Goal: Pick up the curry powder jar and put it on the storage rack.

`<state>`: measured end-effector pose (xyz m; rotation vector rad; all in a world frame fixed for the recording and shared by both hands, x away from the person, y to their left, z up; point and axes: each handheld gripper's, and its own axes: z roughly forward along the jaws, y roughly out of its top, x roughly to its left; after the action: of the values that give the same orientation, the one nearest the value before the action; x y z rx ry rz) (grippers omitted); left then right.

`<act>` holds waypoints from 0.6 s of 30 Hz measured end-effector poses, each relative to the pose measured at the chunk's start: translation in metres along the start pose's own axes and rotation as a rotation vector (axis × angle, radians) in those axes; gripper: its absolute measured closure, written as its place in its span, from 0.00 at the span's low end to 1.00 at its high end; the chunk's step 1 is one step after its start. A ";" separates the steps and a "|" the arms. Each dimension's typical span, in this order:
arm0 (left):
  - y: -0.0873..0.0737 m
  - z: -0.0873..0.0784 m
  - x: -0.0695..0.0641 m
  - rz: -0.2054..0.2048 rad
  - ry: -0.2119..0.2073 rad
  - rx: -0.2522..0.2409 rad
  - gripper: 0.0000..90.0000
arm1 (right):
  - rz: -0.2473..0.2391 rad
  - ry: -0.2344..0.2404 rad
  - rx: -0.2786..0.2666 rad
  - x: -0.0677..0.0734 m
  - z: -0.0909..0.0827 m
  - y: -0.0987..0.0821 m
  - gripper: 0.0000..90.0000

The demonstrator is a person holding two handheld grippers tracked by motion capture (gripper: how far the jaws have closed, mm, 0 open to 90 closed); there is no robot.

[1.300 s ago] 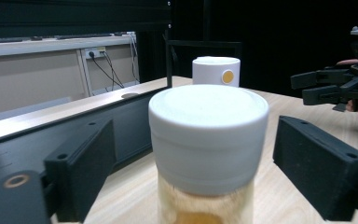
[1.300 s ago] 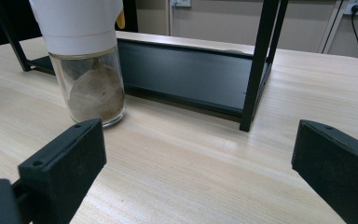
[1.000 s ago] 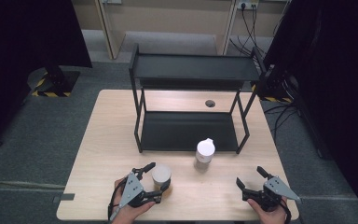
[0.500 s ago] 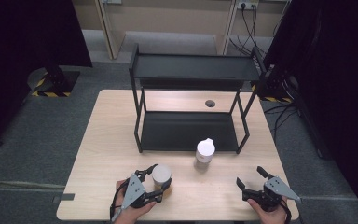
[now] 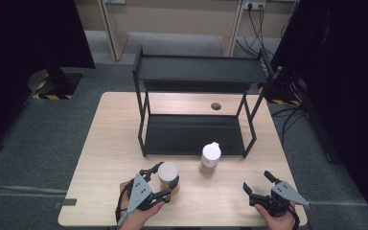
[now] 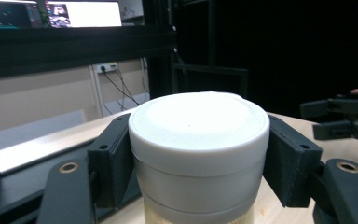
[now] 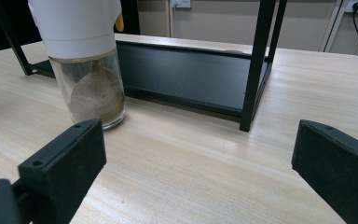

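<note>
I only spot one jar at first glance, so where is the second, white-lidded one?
In the high view the white-lidded jar sits near the table's front edge, left of centre, clamped in the left gripper.

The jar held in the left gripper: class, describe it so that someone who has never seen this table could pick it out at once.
Start at the black two-tier rack on the wooden table, then come toward the near edge, left of centre. There the jar sits between the left gripper's fingers. Its flat round white lid sets it apart from the other jar, which stands free before the rack with a spouted cap.
</note>
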<state>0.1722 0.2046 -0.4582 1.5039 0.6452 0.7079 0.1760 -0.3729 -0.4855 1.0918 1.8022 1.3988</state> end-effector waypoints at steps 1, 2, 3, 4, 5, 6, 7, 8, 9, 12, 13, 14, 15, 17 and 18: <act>0.000 0.000 0.000 0.000 0.000 0.000 0.36 | 0.000 0.000 0.000 0.000 0.000 0.000 0.04; 0.002 0.001 -0.001 -0.004 0.010 -0.004 0.36 | 0.000 0.000 0.000 0.000 0.000 0.000 0.04; 0.005 0.001 -0.002 -0.002 0.021 -0.007 0.36 | 0.000 0.000 0.000 0.000 0.000 0.000 0.04; 0.007 0.001 -0.002 -0.001 0.029 -0.010 0.36 | 0.000 0.000 -0.001 0.000 0.000 0.000 0.04; 0.007 0.001 -0.002 -0.001 0.029 -0.010 0.36 | 0.000 0.000 -0.001 0.000 0.000 0.000 0.04; 0.008 0.002 -0.002 -0.001 0.034 -0.011 0.36 | -0.001 0.000 -0.001 0.000 0.000 0.000 0.04; 0.010 0.002 -0.002 0.001 0.042 -0.013 0.37 | -0.001 0.000 0.000 0.000 0.000 0.000 0.04; 0.012 0.002 -0.002 0.003 0.050 -0.017 0.37 | -0.001 0.000 -0.001 0.000 0.000 0.000 0.04; 0.013 0.002 -0.003 0.002 0.056 -0.021 0.37 | -0.001 0.000 -0.001 0.000 0.000 0.000 0.04; 0.019 0.003 -0.003 0.002 0.082 -0.040 0.37 | 0.001 -0.001 0.000 0.000 0.000 0.000 0.04; 0.019 0.003 -0.003 0.002 0.082 -0.040 0.37 | 0.001 -0.001 0.000 0.000 0.000 0.000 0.04; 0.021 0.003 -0.003 0.004 0.088 -0.042 0.37 | 0.001 -0.001 0.001 0.000 0.000 0.000 0.04; 0.022 0.003 -0.003 0.004 0.094 -0.045 0.37 | 0.002 -0.001 0.001 0.000 0.000 0.000 0.04; 0.027 0.004 -0.002 0.003 0.111 -0.052 0.37 | 0.003 -0.001 0.001 0.000 0.000 0.000 0.04; 0.029 0.004 -0.001 0.005 0.117 -0.055 0.37 | 0.002 -0.001 0.000 0.000 0.000 0.000 0.04</act>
<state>0.1739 0.1993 -0.4295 1.4220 0.7048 0.8159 0.1760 -0.3728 -0.4854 1.0951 1.8011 1.3990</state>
